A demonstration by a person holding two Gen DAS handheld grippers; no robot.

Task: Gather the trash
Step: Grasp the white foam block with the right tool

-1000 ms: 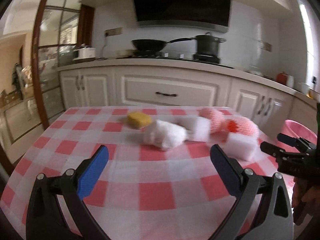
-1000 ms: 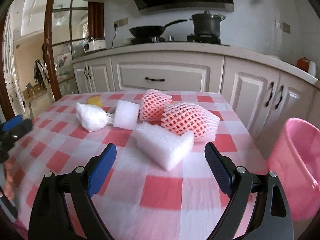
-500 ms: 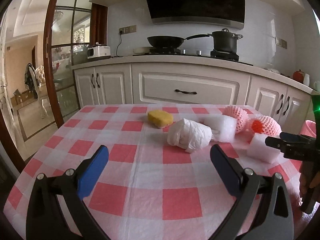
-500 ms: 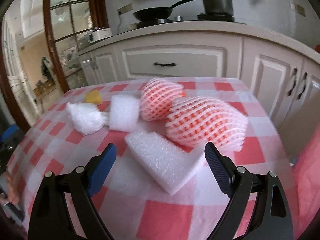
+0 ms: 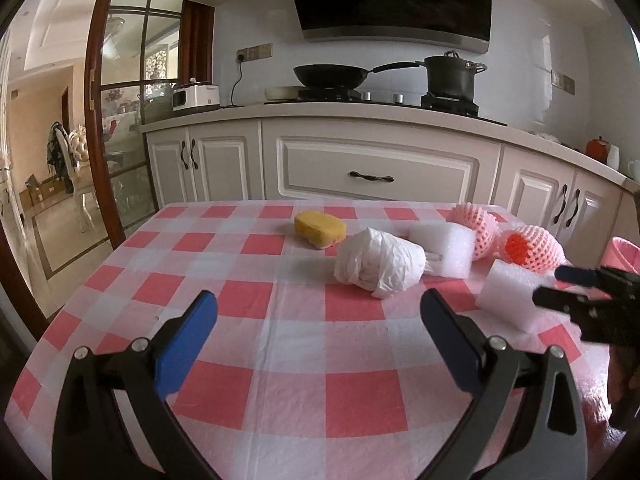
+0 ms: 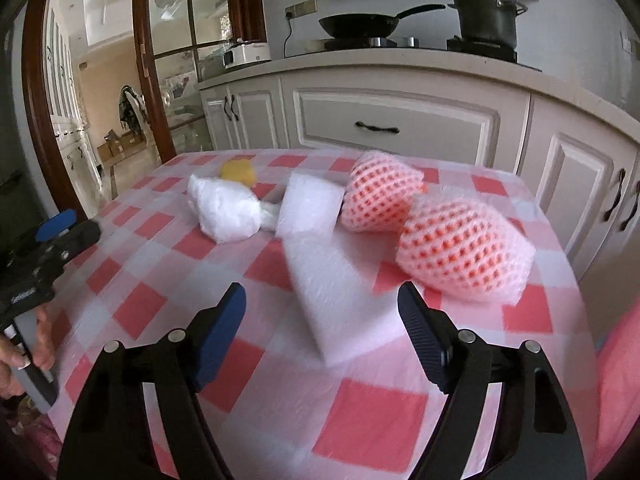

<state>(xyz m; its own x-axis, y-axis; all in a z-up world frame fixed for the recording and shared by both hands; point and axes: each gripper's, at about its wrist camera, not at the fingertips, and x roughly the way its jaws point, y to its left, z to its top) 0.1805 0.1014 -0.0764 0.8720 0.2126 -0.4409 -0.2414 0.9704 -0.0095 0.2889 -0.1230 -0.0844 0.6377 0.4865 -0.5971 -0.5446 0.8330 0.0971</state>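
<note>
Trash lies on the red-checked table [image 5: 280, 340]: a yellow sponge [image 5: 320, 230], a crumpled white bag [image 5: 378, 262], a white foam block [image 5: 444, 248], two pink foam nets [image 5: 474, 228] [image 5: 532, 246], and a nearer white foam slab [image 6: 336, 292]. My right gripper [image 6: 320, 300] is closing, with that slab lying between its blue fingers; the pads stand clear of it. My left gripper [image 5: 318, 304] hangs open over bare cloth, short of the white bag. In the left wrist view, the right gripper [image 5: 580, 292] shows beside the slab [image 5: 508, 294].
A pink bin [image 6: 620, 360] stands past the table's right edge. Kitchen cabinets [image 5: 372, 172] and a counter with a pan and a pot run behind the table. A glass door [image 5: 120, 120] is at the left. A hand [image 6: 24, 352] holds the left gripper's handle.
My right gripper has moved forward and down over the near foam slab, and its jaws have narrowed. The left gripper has stayed open and nearly in place.
</note>
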